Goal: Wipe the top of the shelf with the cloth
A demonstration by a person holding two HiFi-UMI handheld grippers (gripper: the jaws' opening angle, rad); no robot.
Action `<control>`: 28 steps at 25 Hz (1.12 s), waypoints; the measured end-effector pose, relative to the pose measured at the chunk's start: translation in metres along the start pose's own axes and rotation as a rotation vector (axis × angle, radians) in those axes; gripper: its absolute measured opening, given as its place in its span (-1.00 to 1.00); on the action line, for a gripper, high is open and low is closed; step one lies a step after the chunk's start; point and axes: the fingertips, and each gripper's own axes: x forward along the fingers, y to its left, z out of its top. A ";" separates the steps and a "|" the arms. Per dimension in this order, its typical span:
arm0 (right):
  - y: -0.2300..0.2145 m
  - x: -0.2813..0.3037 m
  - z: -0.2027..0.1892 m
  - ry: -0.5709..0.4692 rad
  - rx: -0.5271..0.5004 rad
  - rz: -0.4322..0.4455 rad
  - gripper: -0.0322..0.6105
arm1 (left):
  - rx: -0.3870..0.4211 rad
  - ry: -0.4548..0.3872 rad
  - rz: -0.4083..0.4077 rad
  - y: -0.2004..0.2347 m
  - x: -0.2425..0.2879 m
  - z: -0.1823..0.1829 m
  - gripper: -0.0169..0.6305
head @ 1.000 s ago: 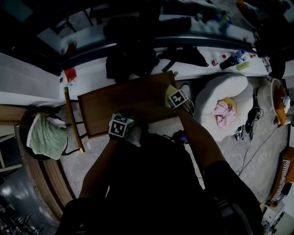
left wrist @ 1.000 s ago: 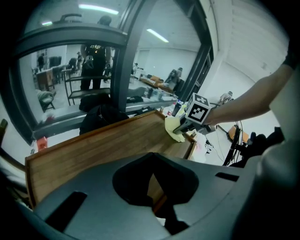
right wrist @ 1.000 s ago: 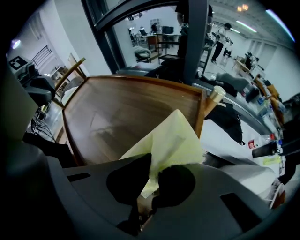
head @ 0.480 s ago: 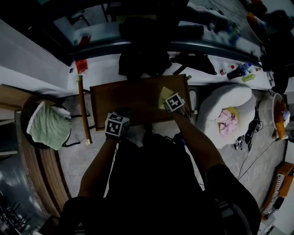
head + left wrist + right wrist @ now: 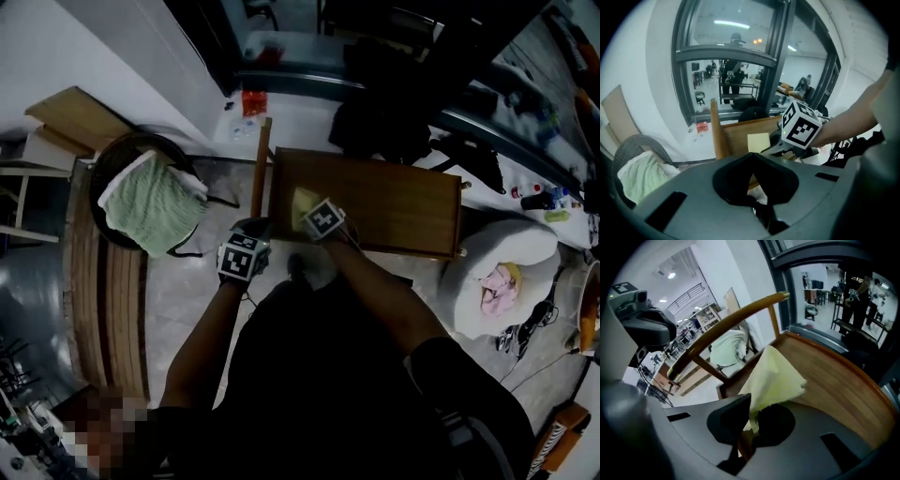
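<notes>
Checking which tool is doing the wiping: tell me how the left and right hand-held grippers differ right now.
The right hand-held gripper is shut on the yellow cloth; the left hand-held gripper is shut on nothing. The right one is over the shelf top; the left one is beside the shelf's corner, off the wood. Both carry a marker cube.
</notes>
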 end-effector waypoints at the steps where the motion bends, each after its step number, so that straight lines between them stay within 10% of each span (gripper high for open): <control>1: 0.018 0.011 0.006 0.014 0.000 0.032 -0.80 | -0.005 0.000 0.007 0.010 -0.008 -0.007 -0.93; 5: 0.071 0.049 0.021 0.045 -0.002 0.134 -0.80 | -0.023 0.017 0.012 0.035 -0.026 -0.032 -0.93; 17: 0.048 0.071 0.011 0.075 -0.089 0.013 -0.80 | 0.036 0.059 -0.079 0.013 -0.011 -0.049 -0.93; 20: 0.058 0.062 -0.006 0.088 0.002 0.123 -0.80 | 0.039 0.057 -0.099 -0.001 -0.003 -0.041 -0.93; 28: -0.038 0.002 -0.064 0.056 0.020 -0.054 -0.80 | 0.058 0.067 -0.152 -0.065 0.039 -0.008 -0.93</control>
